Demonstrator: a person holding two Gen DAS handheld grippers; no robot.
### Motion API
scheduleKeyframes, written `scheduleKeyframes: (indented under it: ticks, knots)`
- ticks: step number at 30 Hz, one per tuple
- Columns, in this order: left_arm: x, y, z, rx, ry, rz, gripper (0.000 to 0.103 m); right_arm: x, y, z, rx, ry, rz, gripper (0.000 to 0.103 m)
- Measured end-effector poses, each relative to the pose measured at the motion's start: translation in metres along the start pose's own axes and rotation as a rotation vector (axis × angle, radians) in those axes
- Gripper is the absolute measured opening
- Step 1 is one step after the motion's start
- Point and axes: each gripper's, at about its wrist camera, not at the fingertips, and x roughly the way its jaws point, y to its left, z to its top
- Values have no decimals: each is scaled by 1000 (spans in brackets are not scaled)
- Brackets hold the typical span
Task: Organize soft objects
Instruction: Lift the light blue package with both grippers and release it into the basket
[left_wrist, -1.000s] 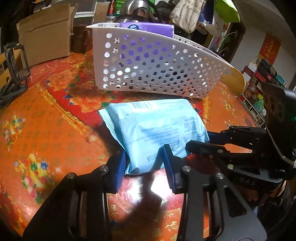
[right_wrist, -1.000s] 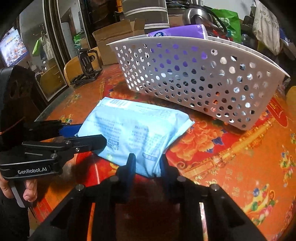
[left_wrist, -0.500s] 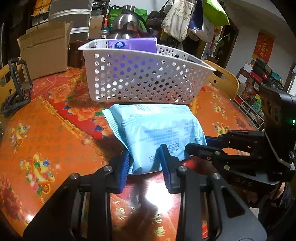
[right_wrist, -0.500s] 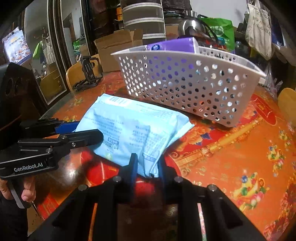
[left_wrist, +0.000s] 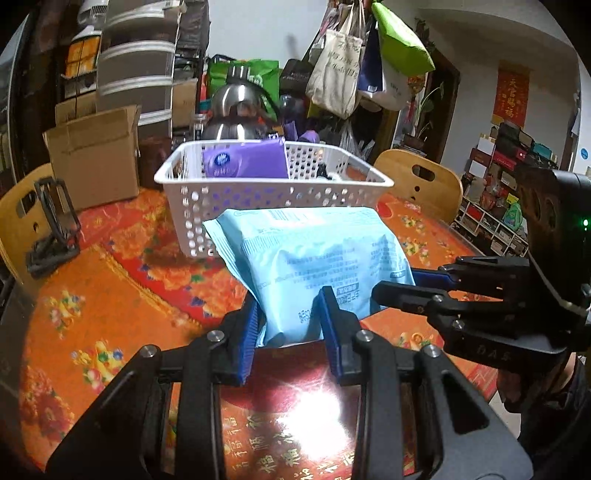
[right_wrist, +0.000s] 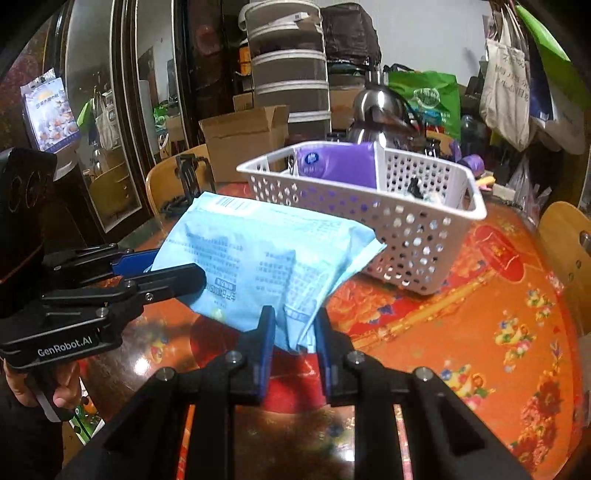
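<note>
A light blue soft tissue pack hangs in the air above the table, held at its near edge by both grippers. My left gripper is shut on its left corner. My right gripper is shut on its right corner. The pack is level with the rim of a white perforated basket, just in front of it. The basket holds a purple tissue pack, which also shows in the right wrist view.
The round table has an orange and red flowered cloth. A cardboard box and a steel kettle stand behind the basket. A black stand sits at the left edge. Wooden chairs ring the table.
Both grippers have lifted the blue pack off the table, up to the height of the basket rim. The basket's inside has come into view.
</note>
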Motion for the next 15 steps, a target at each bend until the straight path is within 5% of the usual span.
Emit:
scheduleKeyframes:
  ticks: [15]
  knots:
    - [-19, -12, 98, 46, -90, -6, 29, -32, -19, 87, -40, -99, -52, 19]
